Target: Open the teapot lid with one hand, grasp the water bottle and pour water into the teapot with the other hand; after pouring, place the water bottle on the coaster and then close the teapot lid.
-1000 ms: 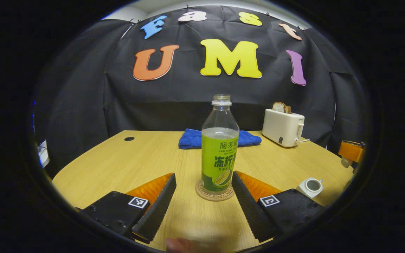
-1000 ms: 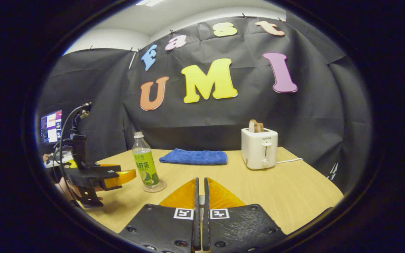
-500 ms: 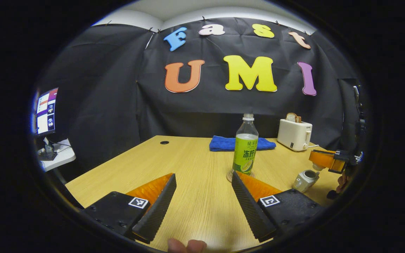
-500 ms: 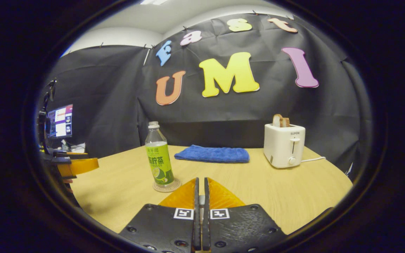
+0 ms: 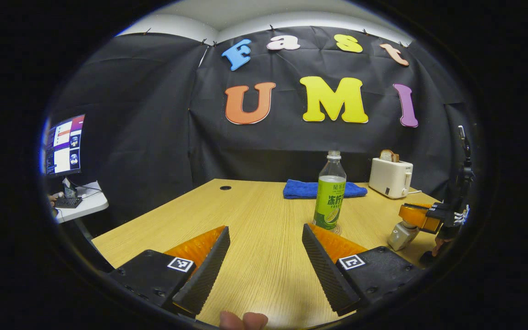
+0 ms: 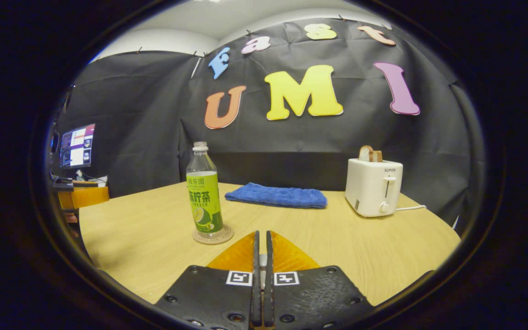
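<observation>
The green-labelled water bottle [image 5: 330, 197] [image 6: 204, 197] stands upright on the round coaster [image 6: 212, 236] in mid-table. My left gripper [image 5: 265, 231] is open and empty, held back from the bottle; it also appears at the left edge of the right gripper view [image 6: 83, 197]. The small white teapot [image 5: 400, 234] sits at the right. My right gripper [image 5: 417, 215] hovers right over its top with a white lid piece under the fingers. In its own view the right gripper [image 6: 260, 238] is shut, and a pale sliver of the lid shows in the gap.
A folded blue cloth [image 6: 277, 196] lies at the table's back. A white toaster [image 6: 374, 187] holding bread stands back right. A monitor [image 5: 63, 145] and side desk are off to the left. A cable hole [image 5: 225, 188] is in the tabletop.
My left gripper has drawn back from the bottle, which stays on the coaster. The right gripper has come down closer to the teapot.
</observation>
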The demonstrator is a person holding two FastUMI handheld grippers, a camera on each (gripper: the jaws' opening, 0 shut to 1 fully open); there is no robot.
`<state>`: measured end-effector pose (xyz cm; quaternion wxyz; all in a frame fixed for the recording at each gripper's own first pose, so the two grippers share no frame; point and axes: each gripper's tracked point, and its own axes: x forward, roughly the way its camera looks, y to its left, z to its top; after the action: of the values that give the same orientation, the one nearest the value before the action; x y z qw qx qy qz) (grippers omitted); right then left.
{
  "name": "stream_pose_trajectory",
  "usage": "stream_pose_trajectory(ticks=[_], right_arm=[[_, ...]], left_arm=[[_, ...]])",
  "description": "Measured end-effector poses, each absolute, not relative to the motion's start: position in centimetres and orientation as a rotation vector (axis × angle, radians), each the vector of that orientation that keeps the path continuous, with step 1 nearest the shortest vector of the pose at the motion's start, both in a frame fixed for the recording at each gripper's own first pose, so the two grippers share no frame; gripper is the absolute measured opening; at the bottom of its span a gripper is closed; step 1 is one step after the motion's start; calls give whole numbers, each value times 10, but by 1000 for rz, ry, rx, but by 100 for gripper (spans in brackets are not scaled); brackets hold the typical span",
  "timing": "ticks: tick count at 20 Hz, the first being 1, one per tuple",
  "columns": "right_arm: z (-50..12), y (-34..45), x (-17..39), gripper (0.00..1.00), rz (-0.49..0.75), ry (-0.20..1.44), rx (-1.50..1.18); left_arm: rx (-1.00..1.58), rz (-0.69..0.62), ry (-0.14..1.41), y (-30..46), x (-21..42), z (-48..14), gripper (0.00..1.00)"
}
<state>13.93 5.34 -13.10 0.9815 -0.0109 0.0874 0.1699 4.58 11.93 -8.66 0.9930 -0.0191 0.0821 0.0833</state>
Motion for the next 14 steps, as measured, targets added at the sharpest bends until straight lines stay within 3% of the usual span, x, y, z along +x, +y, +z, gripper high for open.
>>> stream_pose_trajectory(ticks=[14], right_arm=[[-139,53,135,2,330,178,-26]], left_arm=[[-29,174,149,123,45,-80,99]])
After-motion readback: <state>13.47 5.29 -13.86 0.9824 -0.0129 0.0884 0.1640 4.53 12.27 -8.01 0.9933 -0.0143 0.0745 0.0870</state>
